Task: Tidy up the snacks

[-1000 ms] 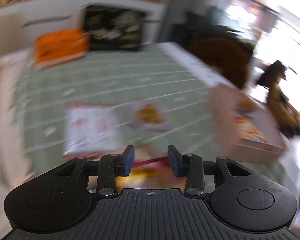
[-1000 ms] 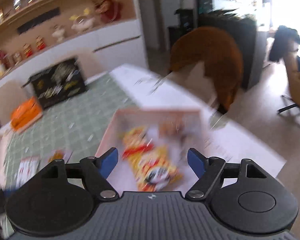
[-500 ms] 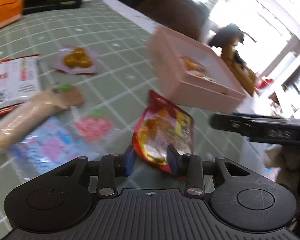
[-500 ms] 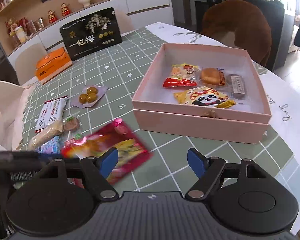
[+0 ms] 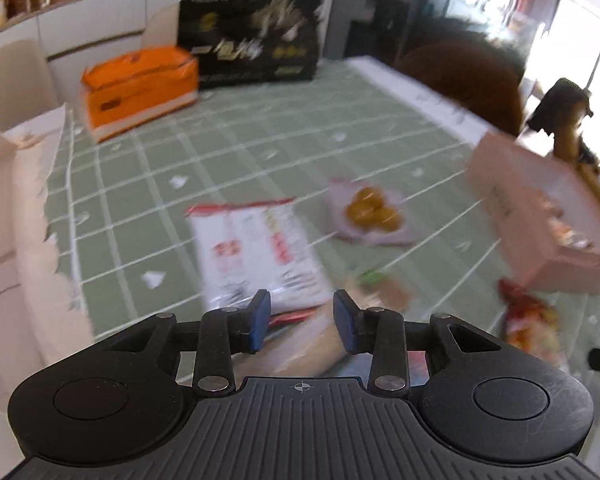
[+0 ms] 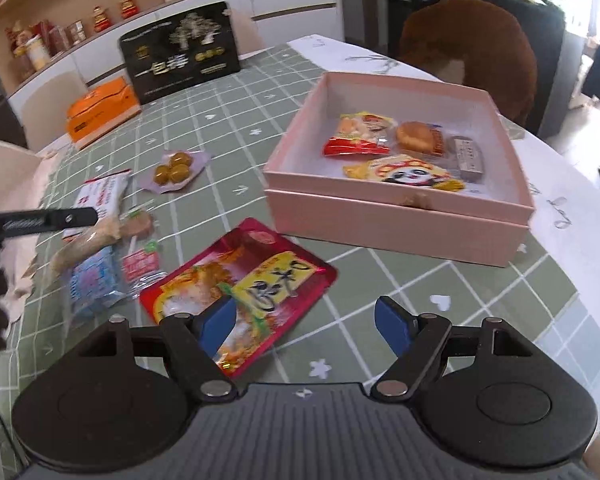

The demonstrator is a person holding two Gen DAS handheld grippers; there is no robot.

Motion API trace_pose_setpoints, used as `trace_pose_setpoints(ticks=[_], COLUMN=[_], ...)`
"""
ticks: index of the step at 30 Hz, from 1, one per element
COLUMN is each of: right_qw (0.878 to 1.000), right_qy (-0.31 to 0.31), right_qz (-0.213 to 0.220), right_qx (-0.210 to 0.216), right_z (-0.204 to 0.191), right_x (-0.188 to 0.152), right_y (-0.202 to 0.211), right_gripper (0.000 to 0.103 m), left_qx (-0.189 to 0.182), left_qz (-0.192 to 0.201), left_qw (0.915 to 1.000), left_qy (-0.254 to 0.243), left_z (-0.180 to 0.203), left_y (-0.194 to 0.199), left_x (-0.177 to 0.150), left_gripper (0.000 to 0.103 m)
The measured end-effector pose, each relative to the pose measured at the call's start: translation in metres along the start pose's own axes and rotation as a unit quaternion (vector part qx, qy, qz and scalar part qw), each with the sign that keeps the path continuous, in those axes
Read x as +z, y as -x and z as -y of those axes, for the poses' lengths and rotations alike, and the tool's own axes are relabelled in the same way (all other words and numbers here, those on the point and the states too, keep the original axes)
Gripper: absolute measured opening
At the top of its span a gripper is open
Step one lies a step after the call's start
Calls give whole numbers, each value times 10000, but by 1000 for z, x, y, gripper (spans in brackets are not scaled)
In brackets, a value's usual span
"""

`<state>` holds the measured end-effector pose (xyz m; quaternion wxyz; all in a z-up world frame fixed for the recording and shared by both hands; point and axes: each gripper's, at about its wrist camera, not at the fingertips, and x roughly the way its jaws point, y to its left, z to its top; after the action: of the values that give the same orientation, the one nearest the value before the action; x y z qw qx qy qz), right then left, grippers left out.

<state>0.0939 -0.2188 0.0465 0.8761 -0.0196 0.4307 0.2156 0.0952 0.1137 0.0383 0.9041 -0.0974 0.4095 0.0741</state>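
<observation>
Lying flat on the bench's green checked cloth [image 6: 380, 276], the red snack packet [image 6: 240, 284] sits just in front of the pink box [image 6: 396, 224], its near corner tucked under the left blue pad of the right gripper [image 6: 304, 322]. That gripper's jaws stand wide with nothing between them but bare cloth; the packet is off to the left of the gap, and whether the pad touches it cannot be told. The gripper points down at a slant toward the bench.

Inside the open pink box lie four snacks: a red-and-orange packet [image 6: 360, 134], a round bun in clear wrap [image 6: 418, 138], a small grey bar [image 6: 468, 156] and a yellow panda packet [image 6: 404, 172].

The left gripper [image 5: 302, 320], seen blurred in its own view, also tilts downward; its jaws are narrow but apart, gripping nothing. Just beyond and below the gap lie a white-and-red packet [image 5: 260, 252] and a long tan packet [image 5: 312, 344]. In the right wrist view one dark arm of this gripper [image 6: 40, 220] reaches in from the left above the loose snacks.

Other loose items on the cloth: a pouch of yellow-green sweets [image 6: 174, 170], a blue packet [image 6: 94, 280] and a small strawberry sweet [image 6: 142, 262]. An orange box [image 6: 100, 112] and a black box [image 6: 180, 54] stand at the far end of the bench.
</observation>
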Motion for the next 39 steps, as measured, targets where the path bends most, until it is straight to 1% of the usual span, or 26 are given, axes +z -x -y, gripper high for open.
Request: trace_pose_setpoints(ticks=[2,4,5,7,8,10,12,15,16,17,18,20,22,25,27,28,29,30,31,32,33,36,37,38,39], right_qw=[9999,9998,9998,9997,9997,9994,9989,9984,9978,9978,9971,9962,9959,9956,9953,9948,9948,9943,9943,9950,9946,9915,9915,9882,9879], right_qy=[144,151,117,72,72,218,365,453,404,404,352,385,401,402,246,98,98,-27,-128,-43,72,754,754,1184,1298], right_qz=[-1,-93,-132,-214,-214,-223,-204,-203,-226,-226,-228,-344,-458,-611,-781,-901,-901,-986,-1020,-970,-1018,-1051,-1051,-963,-844], right_qx=[9,61,78,124,124,145,193,277,471,471,632,707,675,586,515,464,464,395,264,227,212,162,162,97,87], right_z=[-7,-10,-10,-10,-10,-19,-26,-33,-40,-40,-51,-69,-89,-118,-130,-134,-134,-137,-143,-148,-152,-168,-168,-173,-172], right_x=[-1,-1,-2,-1,-1,0,3,11,27,27,51,84,112,141,153,158,158,160,161,161,160,149,149,139,136], right_y=[-1,-7,-9,-14,-14,-16,-15,-17,-19,-19,-26,-43,-70,-116,-146,-162,-162,-173,-186,-187,-188,-185,-185,-178,-171], right_gripper=[77,77,77,77,77,77,77,77,77,77,77,77,77,77,77,77,77,77,81,81,81,81,81,73,65], left_qx=[-209,-508,-622,-678,-725,-932,-1124,-1276,-1262,-1178,-1004,-666,-458,-348,-382,-411,-431,-439,-444,-449,-460,-501,-518,-530,-542], left_qz=[-15,-67,-113,-269,-336,-432,-498,-591,-603,-592,-559,-504,-465,-490,-522,-535,-547,-555,-557,-554,-552,-560,-564,-564,-561], left_qw=[9998,9987,9979,9967,9961,9946,9924,9895,9894,9905,9928,9963,9978,9982,9979,9977,9975,9974,9974,9974,9973,9970,9969,9968,9967], left_qy=[-17,-52,-114,-362,-379,-157,76,343,385,393,346,212,129,3,28,75,106,113,116,123,137,166,176,187,210], left_z=[-6,-6,-5,5,11,15,16,24,28,33,40,51,57,61,60,58,57,57,57,57,56,56,55,55,54], left_y=[-1,0,1,-3,-4,-1,3,7,9,11,13,13,15,16,15,15,15,15,15,15,15,15,15,14,14], left_x=[-4,-8,-12,-18,-21,-27,-33,-44,-46,-48,-50,-50,-52,-52,-50,-50,-49,-49,-49,-49,-50,-50,-50,-50,-50], left_gripper=[40,40,44,45,45,45,43,38,37,36,35,35,35,34,34,34,34,34,34,34,34,34,34,34,34])
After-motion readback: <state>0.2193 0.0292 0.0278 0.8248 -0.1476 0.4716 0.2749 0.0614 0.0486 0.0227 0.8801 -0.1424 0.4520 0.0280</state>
